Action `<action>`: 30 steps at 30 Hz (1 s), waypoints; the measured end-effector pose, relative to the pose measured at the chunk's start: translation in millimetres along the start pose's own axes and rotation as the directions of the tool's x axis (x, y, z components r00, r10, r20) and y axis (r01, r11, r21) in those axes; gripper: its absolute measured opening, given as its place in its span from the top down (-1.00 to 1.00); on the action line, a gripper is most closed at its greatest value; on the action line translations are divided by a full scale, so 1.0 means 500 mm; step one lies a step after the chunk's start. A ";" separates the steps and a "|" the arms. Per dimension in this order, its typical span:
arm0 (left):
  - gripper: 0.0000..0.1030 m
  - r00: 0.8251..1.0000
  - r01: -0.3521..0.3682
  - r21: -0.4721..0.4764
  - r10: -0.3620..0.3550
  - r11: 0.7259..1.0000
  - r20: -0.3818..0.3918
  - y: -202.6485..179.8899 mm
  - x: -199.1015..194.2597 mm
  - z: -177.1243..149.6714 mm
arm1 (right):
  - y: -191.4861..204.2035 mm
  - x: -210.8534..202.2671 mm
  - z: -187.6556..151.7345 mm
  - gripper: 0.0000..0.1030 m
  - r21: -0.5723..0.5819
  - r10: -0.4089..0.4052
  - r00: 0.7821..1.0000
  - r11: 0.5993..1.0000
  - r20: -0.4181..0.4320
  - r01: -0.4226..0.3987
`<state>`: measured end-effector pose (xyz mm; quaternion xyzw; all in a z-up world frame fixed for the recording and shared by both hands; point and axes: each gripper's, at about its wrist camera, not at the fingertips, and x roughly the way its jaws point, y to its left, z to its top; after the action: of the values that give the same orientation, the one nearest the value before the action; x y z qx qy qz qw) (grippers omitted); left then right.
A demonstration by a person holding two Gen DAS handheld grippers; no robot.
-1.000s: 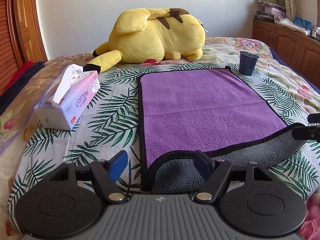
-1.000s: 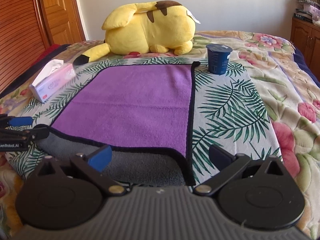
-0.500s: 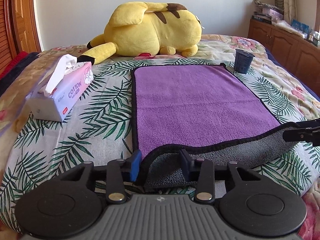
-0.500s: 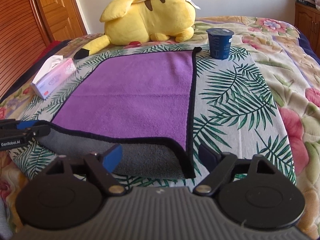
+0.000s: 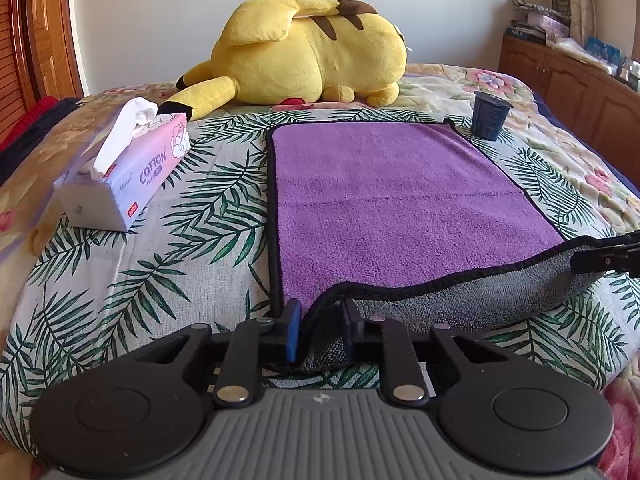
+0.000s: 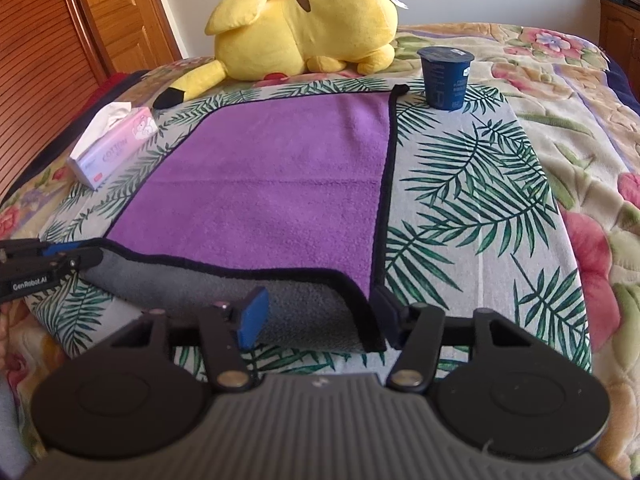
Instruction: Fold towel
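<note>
Purple towel (image 5: 392, 200) lay flat on the bed (image 5: 180, 248), near edge curled up, grey underside showing. Left tool (image 5: 320, 330) had closed from wide apart a second ago to clamped on the near left corner. Right tool (image 6: 320, 314) had narrowed but remained apart, straddling the near right corner, not yet gripping. Fold likely could not start until it closed. Tissue box (image 5: 124, 176), cup (image 6: 445, 78), plush toy (image 5: 308, 52) unmoved.
</note>
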<state>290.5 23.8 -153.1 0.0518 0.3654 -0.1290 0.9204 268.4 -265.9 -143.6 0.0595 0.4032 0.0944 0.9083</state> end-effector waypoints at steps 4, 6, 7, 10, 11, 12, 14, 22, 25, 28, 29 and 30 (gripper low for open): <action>1.00 1.000 0.004 0.001 -0.004 1.000 0.003 -0.002 0.000 0.000 | -0.004 -0.003 0.000 0.03 -0.003 0.007 1.000 1.000 -0.003 -0.007; 1.00 1.000 0.006 0.005 -0.006 1.000 0.003 -0.003 -0.001 -0.001 | -0.005 -0.004 -0.001 0.13 -0.006 0.008 1.000 1.000 -0.007 -0.009; 1.00 1.000 0.009 0.005 -0.009 1.000 0.005 -0.004 -0.002 -0.001 | -0.005 -0.005 -0.002 0.22 -0.009 0.007 1.000 1.000 -0.007 -0.007; 1.00 1.000 0.013 0.001 -0.013 1.000 0.011 -0.002 -0.003 0.000 | -0.006 -0.004 -0.001 0.51 -0.012 0.007 1.000 1.000 -0.009 -0.007; 1.00 1.000 0.014 0.000 -0.014 1.000 0.011 -0.002 -0.003 0.000 | -0.006 -0.004 -0.002 0.56 -0.014 0.004 1.000 1.000 -0.009 -0.004; 1.00 1.000 0.014 0.000 -0.014 1.000 0.012 -0.002 -0.002 0.000 | -0.006 -0.004 -0.002 0.57 -0.017 0.003 1.000 1.000 -0.008 -0.003; 1.00 1.000 0.013 0.000 -0.013 1.000 0.011 -0.002 -0.002 0.000 | -0.007 -0.003 -0.003 0.63 -0.022 0.006 1.000 1.000 -0.009 -0.006; 1.00 1.000 0.011 0.001 -0.011 1.000 0.018 -0.004 -0.004 0.001 | -0.009 -0.003 -0.005 0.91 -0.035 0.006 1.000 0.999 -0.005 -0.006; 1.00 1.000 0.011 -0.002 -0.011 1.000 0.023 -0.004 -0.008 0.003 | -0.006 -0.005 -0.005 0.91 -0.045 0.005 1.000 0.999 0.002 -0.005; 1.00 0.999 0.013 -0.002 -0.012 1.000 0.044 -0.006 -0.019 0.009 | -0.003 -0.010 -0.004 0.92 -0.057 0.002 1.000 0.998 0.021 -0.001; 1.00 0.999 0.013 0.000 -0.013 1.000 0.052 -0.007 -0.022 0.012 | -0.002 -0.013 -0.003 0.92 -0.057 0.004 1.000 0.998 0.030 -0.002; 1.00 0.998 0.013 0.000 -0.013 1.000 0.060 -0.007 -0.025 0.015 | -0.002 -0.016 -0.001 0.92 -0.056 0.004 0.999 0.998 0.040 -0.002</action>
<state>285.6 21.4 -138.9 0.0454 0.3380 -0.1365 0.9301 262.9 -268.7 -138.6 0.0367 0.3819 0.1057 0.9174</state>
